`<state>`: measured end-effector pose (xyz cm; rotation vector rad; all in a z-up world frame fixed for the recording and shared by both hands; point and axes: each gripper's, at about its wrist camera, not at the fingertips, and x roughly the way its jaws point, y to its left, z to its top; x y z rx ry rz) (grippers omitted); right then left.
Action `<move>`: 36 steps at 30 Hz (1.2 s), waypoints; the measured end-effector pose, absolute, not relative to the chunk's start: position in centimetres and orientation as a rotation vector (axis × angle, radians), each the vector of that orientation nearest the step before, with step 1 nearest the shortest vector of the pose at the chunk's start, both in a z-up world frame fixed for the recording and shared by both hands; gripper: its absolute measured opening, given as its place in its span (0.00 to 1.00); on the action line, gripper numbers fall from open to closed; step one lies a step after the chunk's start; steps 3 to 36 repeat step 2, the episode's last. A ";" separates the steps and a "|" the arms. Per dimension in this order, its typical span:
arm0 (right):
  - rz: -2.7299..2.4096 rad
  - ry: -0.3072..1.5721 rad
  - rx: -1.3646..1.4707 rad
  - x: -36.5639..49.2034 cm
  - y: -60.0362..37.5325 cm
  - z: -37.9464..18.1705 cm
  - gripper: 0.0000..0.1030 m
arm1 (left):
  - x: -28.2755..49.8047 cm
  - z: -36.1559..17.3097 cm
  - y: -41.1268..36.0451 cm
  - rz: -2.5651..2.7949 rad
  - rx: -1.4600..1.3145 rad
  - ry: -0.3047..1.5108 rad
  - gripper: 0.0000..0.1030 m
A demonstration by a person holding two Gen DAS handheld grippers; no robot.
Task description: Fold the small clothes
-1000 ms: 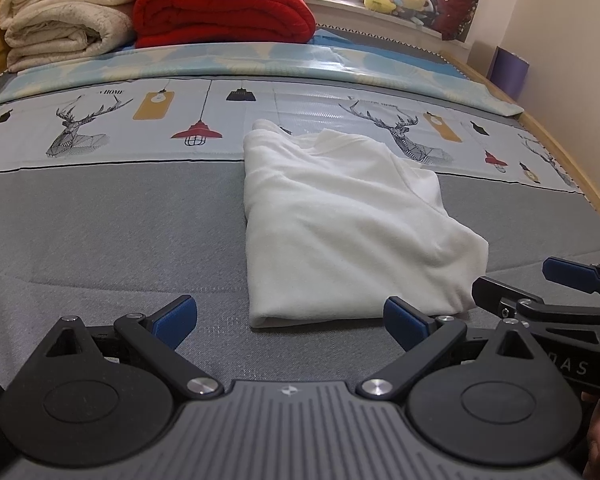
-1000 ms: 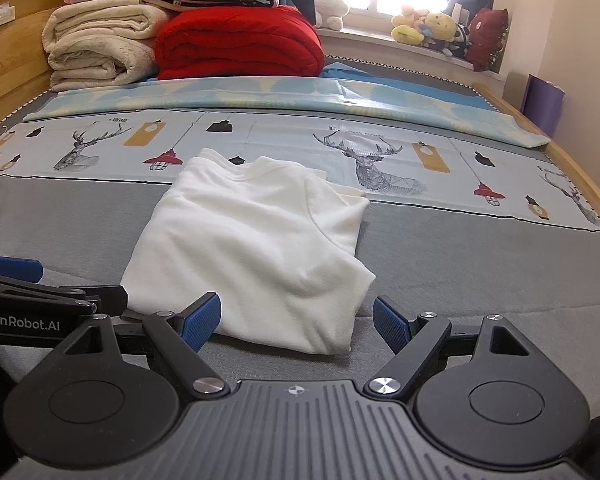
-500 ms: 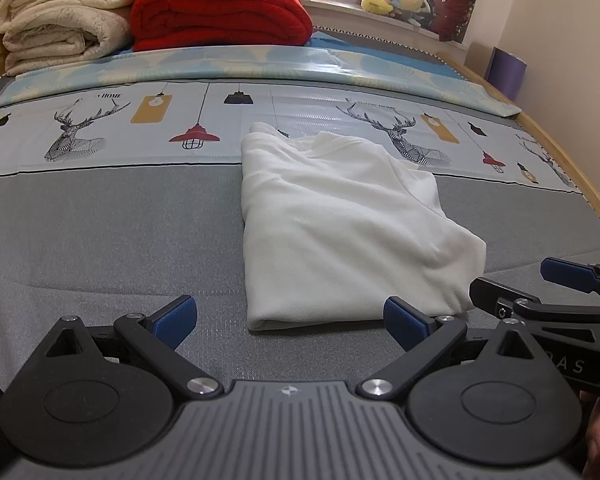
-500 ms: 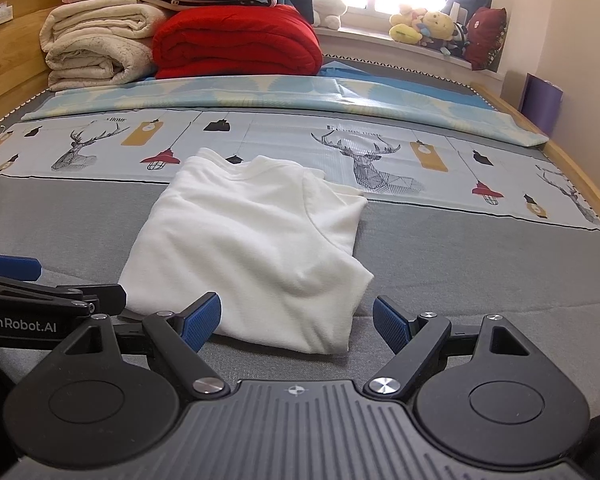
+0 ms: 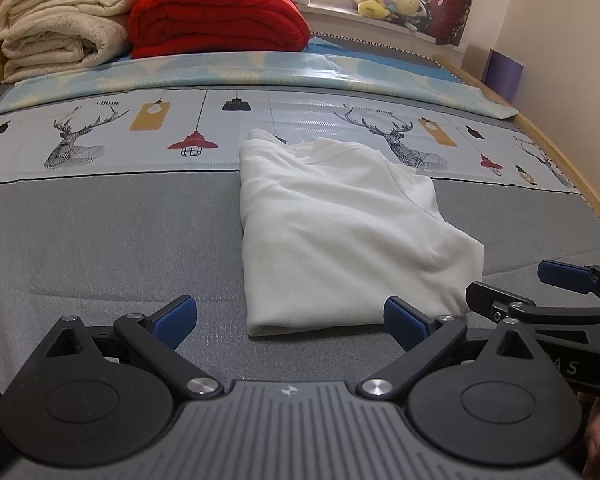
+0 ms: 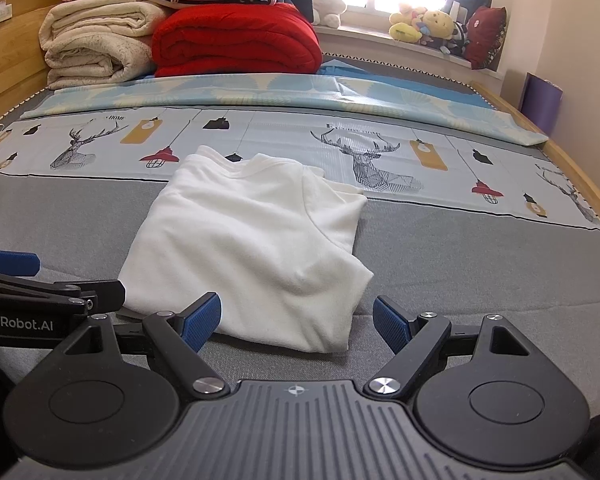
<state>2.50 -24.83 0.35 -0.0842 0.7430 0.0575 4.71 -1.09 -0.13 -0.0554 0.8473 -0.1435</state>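
Observation:
A small white shirt (image 5: 340, 232) lies folded on the grey bed mat, its collar end toward the deer-print sheet; it also shows in the right wrist view (image 6: 252, 248). My left gripper (image 5: 290, 318) is open and empty, just short of the shirt's near hem. My right gripper (image 6: 298, 316) is open and empty, its fingers at the near hem. Each gripper appears in the other's view: the right gripper (image 5: 540, 284) at the right edge, the left gripper (image 6: 40, 280) at the left edge.
A deer-print sheet (image 5: 100, 136) crosses the bed beyond the shirt. A red blanket (image 5: 216, 20) and cream blankets (image 5: 60, 32) are stacked at the head. Stuffed toys (image 6: 432, 24) sit on the sill. A wooden bed rail (image 6: 580, 184) runs along the right.
Both grippers have tilted slightly, so the bed scene sits a little lower in view. The shirt has not moved and both grippers stay open.

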 end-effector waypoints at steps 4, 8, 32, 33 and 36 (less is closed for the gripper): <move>0.058 0.744 -0.085 2.5 -24.8 0.3 0.82 | 4.6 -0.1 -1.1 -0.142 -0.055 0.848 0.98; 0.058 0.744 -0.085 2.5 -24.8 0.3 0.82 | 4.6 -0.1 -1.1 -0.142 -0.055 0.848 0.98; 0.058 0.744 -0.085 2.5 -24.8 0.3 0.82 | 4.6 -0.1 -1.1 -0.142 -0.055 0.848 0.98; 0.058 0.744 -0.085 2.5 -24.8 0.3 0.82 | 4.6 -0.1 -1.1 -0.142 -0.055 0.848 0.98; 0.058 0.744 -0.085 2.5 -24.8 0.3 0.82 | 4.6 -0.1 -1.1 -0.142 -0.055 0.848 0.98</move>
